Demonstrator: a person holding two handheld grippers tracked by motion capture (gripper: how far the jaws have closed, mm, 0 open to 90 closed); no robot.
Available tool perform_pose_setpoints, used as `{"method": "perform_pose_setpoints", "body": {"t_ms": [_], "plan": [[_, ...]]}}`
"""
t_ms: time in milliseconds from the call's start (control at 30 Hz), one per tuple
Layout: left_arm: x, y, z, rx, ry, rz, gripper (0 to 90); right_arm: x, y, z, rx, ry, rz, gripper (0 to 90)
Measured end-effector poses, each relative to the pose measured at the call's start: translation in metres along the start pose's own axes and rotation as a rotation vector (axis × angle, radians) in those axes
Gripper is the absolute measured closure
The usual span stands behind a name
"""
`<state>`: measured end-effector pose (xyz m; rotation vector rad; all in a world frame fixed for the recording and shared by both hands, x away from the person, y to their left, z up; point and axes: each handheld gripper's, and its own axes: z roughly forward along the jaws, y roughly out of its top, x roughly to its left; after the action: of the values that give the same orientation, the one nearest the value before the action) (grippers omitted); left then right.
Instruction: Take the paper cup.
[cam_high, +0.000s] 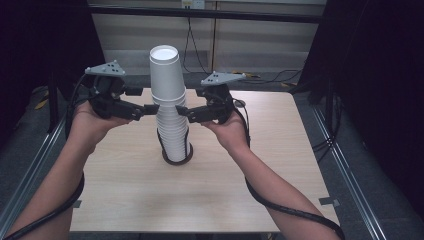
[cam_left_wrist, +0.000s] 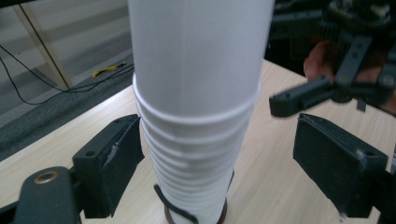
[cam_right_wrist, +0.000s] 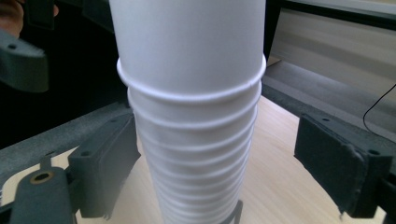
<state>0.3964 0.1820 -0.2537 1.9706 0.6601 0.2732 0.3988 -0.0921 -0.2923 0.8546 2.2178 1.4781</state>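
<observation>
Cup stack (cam_high: 170, 115) stands between both hand-held grippers' open jaws.

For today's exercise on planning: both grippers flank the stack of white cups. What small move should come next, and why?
Probably close the left gripper on the top cup just above its rim. Its jaws straddle the stack of white cups with gaps on both sides, as do those of the right gripper.
</observation>
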Motion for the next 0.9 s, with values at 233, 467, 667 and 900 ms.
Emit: {"method": "perform_pose_setpoints", "body": {"t_ms": [233,467,667,900], "plan": [[0.008,0.015,0.022,-0.056,0.005,-0.047,15.5,0.007,0.006,0.016,-0.009,0.035,-0.002,13.2],[0.007,0.017,0.037,-0.040,0.026,-0.024,12.0,0.010,0.005,0.025,-0.028,0.021,-0.002,13.4],[0.002,0.017,0.047,-0.054,0.071,0.008,9.7,0.009,0.002,0.027,-0.050,0.020,0.015,13.4],[0.000,0.019,0.049,-0.054,0.093,-0.003,10.5,0.008,0.001,0.028,-0.057,0.021,0.027,13.4]]}}
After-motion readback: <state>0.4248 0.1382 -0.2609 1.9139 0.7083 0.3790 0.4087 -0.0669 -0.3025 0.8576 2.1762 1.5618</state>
